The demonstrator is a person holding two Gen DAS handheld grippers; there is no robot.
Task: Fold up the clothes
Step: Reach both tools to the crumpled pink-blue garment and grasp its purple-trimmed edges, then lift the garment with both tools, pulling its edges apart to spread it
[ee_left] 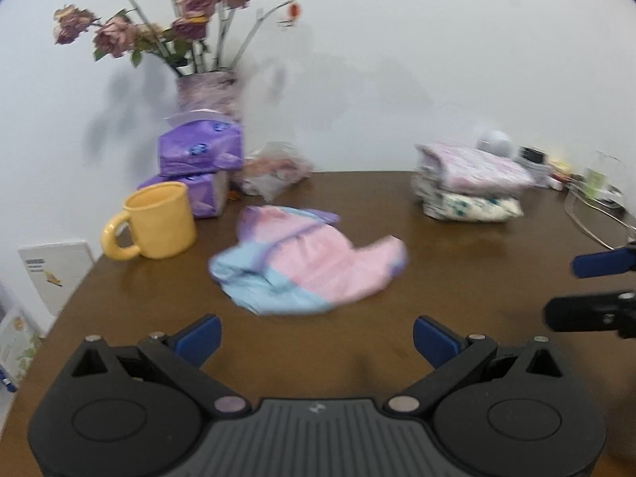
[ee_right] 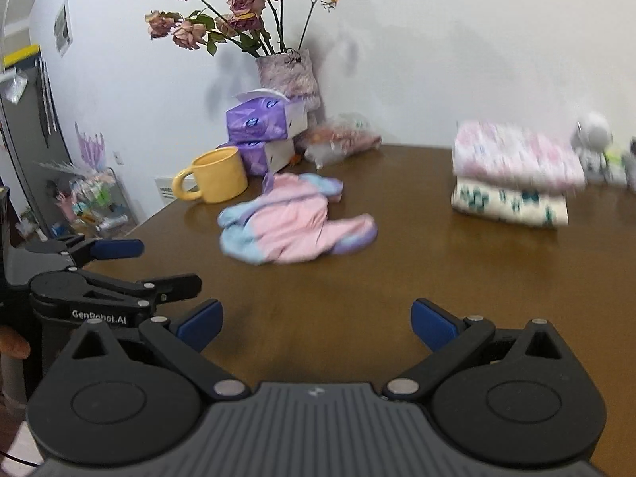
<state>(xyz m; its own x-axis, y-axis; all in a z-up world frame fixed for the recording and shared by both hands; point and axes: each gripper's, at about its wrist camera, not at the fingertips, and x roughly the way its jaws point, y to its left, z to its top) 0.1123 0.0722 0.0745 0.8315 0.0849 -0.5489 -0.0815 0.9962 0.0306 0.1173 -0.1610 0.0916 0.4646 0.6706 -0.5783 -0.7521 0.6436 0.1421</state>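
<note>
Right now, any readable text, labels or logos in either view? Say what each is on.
"GenRobot.AI": on the left gripper body, right wrist view; middle letters blurred.
Tissue packs: blue emblems, too blurred to read.
White box beside the table: dark print, unreadable.
Small logo mark on each gripper's grey housing, no letters.
Nothing else legible.

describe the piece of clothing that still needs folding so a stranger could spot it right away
On the brown table, look just right of the yellow mug. The garment lies there in a crumpled heap, pink with light blue and purple patches. Unlike the folded stack at the far right, it is loose and rumpled.
</note>
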